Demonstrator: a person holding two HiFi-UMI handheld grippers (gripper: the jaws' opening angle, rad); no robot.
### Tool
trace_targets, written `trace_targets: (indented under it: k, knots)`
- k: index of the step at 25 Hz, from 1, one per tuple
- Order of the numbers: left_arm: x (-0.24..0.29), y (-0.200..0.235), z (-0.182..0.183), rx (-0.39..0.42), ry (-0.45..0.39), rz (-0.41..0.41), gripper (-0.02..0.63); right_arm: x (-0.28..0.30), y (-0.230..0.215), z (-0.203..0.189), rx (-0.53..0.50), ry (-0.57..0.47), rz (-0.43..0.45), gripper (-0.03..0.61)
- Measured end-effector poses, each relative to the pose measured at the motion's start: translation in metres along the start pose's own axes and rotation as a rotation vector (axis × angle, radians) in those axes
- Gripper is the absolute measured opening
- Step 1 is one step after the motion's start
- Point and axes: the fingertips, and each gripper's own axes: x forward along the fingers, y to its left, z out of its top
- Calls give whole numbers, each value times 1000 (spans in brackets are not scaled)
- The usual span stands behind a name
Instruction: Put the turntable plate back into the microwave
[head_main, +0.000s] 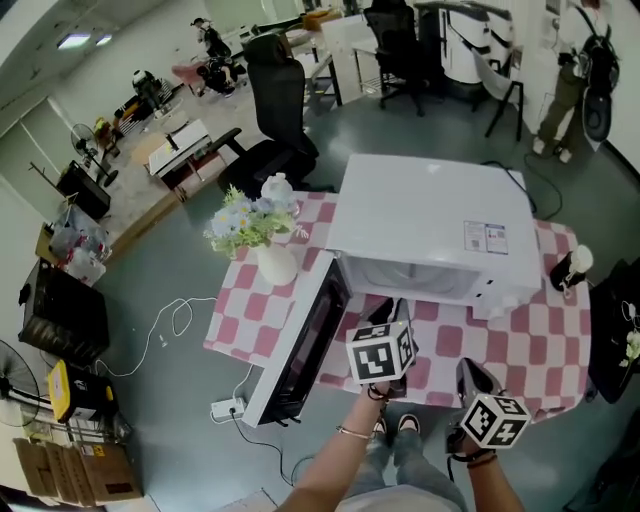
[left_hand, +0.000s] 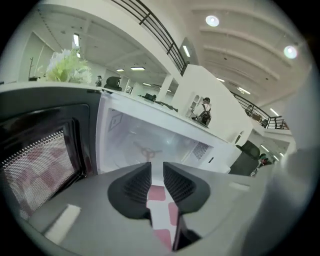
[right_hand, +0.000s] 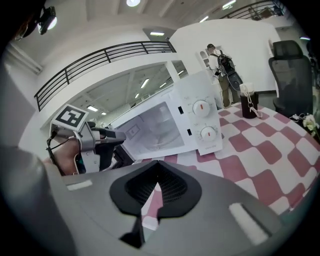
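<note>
Both forearms reach forward, left gripper tilted down toward the open microwave, jaws narrowly apart (nothing between them), right gripper beside it, jaws together and empty.

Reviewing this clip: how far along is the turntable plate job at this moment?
Looks done: a clear plate appears to sit inside the microwave, over its hub. In hand: nothing; left gripper and right gripper are empty, outside the cavity. Left: maybe only shutting the open door.
</note>
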Motion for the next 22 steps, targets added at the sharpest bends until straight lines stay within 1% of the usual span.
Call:
trace_targets:
  k: [5,7,12,17,22]
  knots:
    - [-32,-5,9,39,-48,21,0,-11,7,29,-37,-63,12,9]
    - [-43,-9,12,44,-66,3,0,-16,12,39,-58,-86,22,9]
    - [-70,-22,24,72,-125,-81,0,-27,26,69,-115,-150,44,9]
    - [-80,-19,15,105,-112,-62,0,-36,20,97,-167,-208,14,9]
    - [-78,-18,16,112,-108,-44,0,-38,12,109,-172,-228,-5,9]
